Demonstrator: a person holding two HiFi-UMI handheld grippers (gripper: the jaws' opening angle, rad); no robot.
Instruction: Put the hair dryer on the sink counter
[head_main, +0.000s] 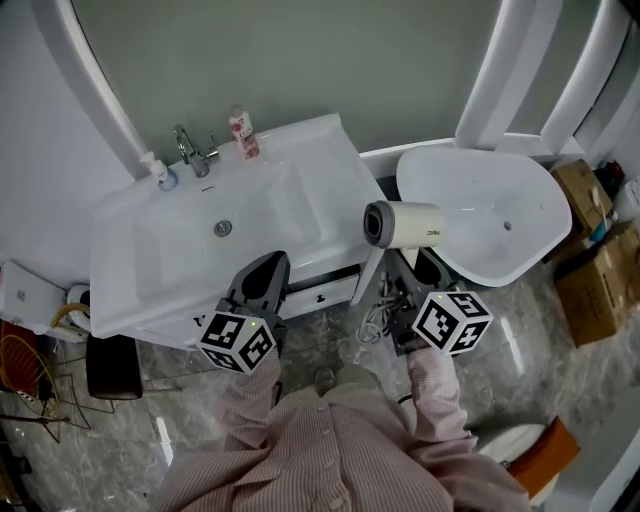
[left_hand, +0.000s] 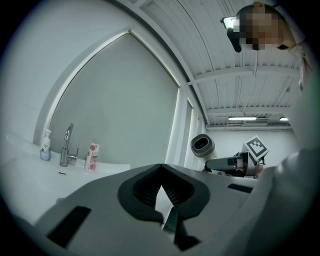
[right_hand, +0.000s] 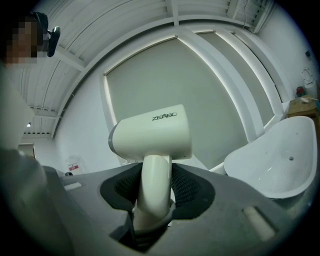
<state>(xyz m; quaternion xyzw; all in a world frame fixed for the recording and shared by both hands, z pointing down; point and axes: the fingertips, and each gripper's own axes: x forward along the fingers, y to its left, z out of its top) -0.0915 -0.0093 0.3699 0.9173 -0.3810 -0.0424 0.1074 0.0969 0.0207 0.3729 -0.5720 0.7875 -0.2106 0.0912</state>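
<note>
Two grippers face a bathroom vanity. From the head view, my right gripper (head_main: 398, 268) carries the cream plastic hair dryer (head_main: 405, 223) in the air, in the gap between the glossy white sink counter (head_main: 335, 185) and a white oval tub (head_main: 480, 225). Its barrel lies level, its dark end facing the counter. My left gripper (head_main: 262, 280) hovers over the counter's front edge. A chrome faucet (head_main: 190, 150), a pink-labelled bottle (head_main: 243, 133) and a small white soap dispenser (head_main: 160, 172) crowd the back rim, so the bare right-hand ledge looks the likeliest landing spot.

In the left gripper view, my left gripper (left_hand: 162, 192) has its jaws drawn together on nothing. It seems only to wait. The dryer (left_hand: 202, 145) shows off to its right.

In the right gripper view, my right gripper (right_hand: 155, 187) is clamped on the dryer's (right_hand: 152, 135) handle. The ribbed pads press it from both sides, low on the stem, which keeps the heavy head upright and clear for setting down. The tub (right_hand: 280, 165) sits beside it.
</note>
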